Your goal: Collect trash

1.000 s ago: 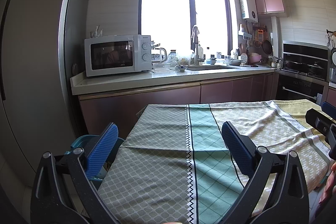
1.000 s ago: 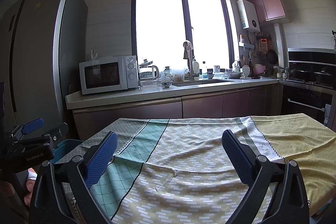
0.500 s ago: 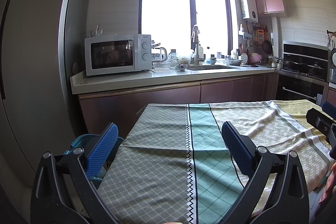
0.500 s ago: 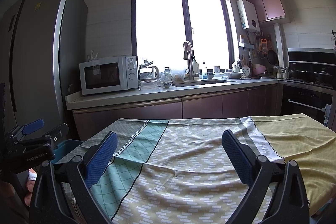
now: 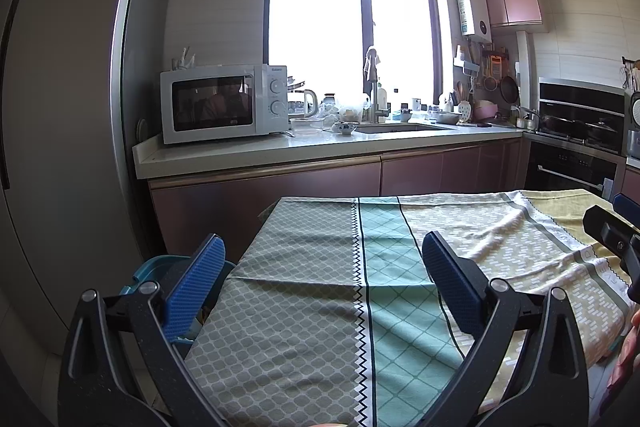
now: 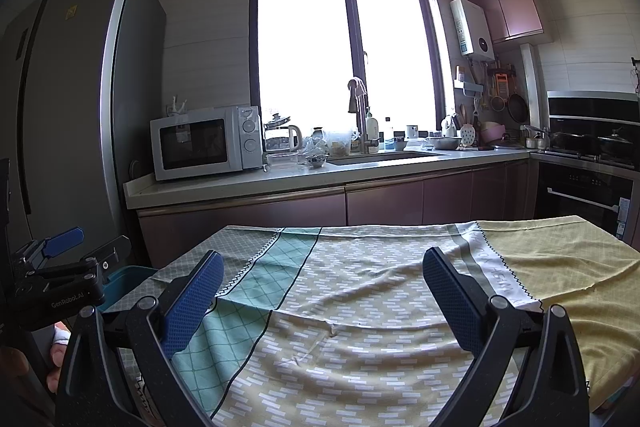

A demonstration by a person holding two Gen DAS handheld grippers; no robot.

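My left gripper [image 5: 322,251] is open and empty, held above the near left part of a table under a patterned cloth [image 5: 304,307]. My right gripper [image 6: 322,265] is open and empty above the middle of the same cloth [image 6: 360,347]. A teal bin [image 5: 160,269] stands on the floor by the table's left side, partly hidden behind the left finger; it also shows in the right wrist view [image 6: 124,279]. I see no trash on the cloth. Each gripper shows at the edge of the other's view.
A grey fridge [image 5: 60,107] stands at the left. A counter [image 5: 320,147] along the back carries a white microwave [image 5: 224,103], a kettle, bowls and a sink. An oven and stove [image 5: 576,147] stand at the right.
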